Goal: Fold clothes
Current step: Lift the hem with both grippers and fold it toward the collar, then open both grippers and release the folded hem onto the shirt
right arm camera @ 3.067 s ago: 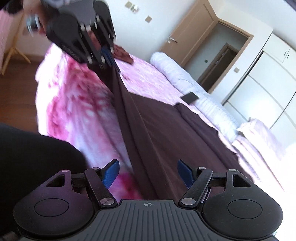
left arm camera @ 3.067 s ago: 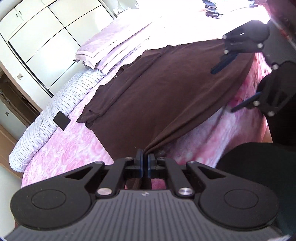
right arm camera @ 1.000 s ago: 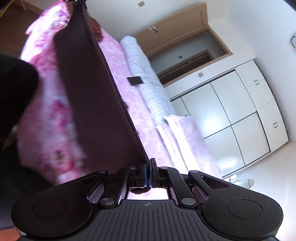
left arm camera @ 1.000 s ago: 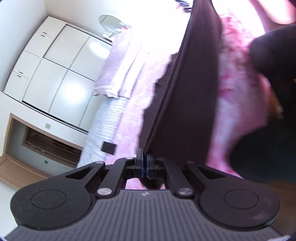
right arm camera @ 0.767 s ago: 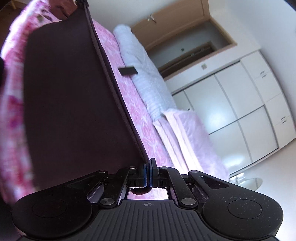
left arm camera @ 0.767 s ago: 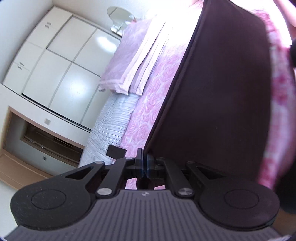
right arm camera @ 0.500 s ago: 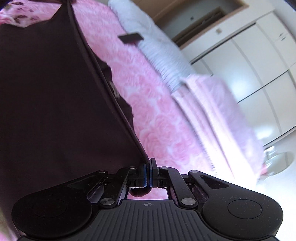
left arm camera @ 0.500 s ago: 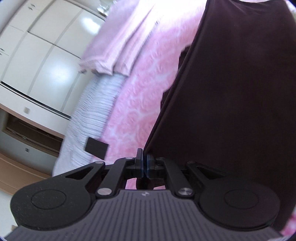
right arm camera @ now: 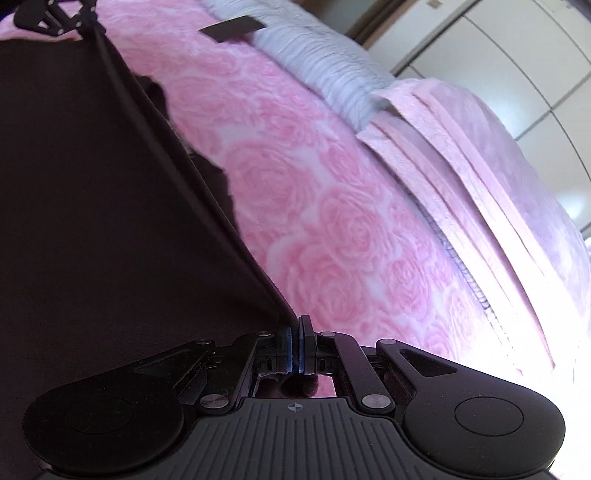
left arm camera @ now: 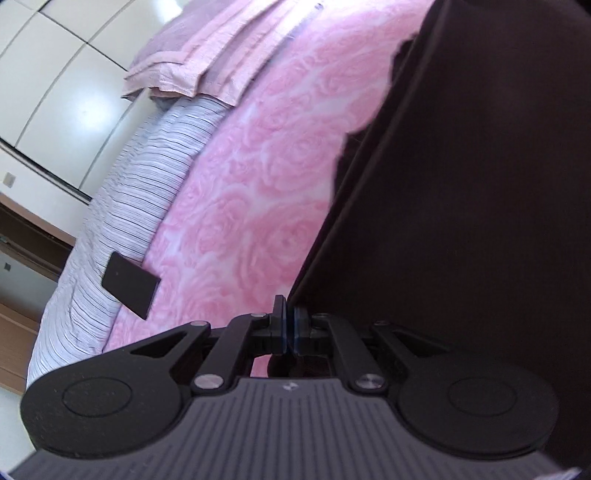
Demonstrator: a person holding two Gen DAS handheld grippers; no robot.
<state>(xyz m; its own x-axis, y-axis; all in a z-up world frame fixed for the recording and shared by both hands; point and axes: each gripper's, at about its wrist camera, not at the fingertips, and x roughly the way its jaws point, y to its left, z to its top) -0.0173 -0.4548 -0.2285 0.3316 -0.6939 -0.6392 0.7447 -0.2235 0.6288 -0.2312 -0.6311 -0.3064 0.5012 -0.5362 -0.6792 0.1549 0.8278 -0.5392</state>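
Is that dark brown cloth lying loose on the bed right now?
No, the brown cloth is pinched at its corner between the shut fingers and stretched taut.

right gripper (right arm camera: 295, 332) jaws: open → clamped on garment (left arm camera: 461, 203) | garment: draped → stretched taut above bedspread (left arm camera: 251, 177)

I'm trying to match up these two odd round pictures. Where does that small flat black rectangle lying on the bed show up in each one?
Left wrist view: the black rectangle is at the lower left, lying across the edge of the striped bedding onto the pink rose cover.
Right wrist view: the black rectangle is at the top, left of centre, on that same edge.
Shared landmark: the folded pink blanket.
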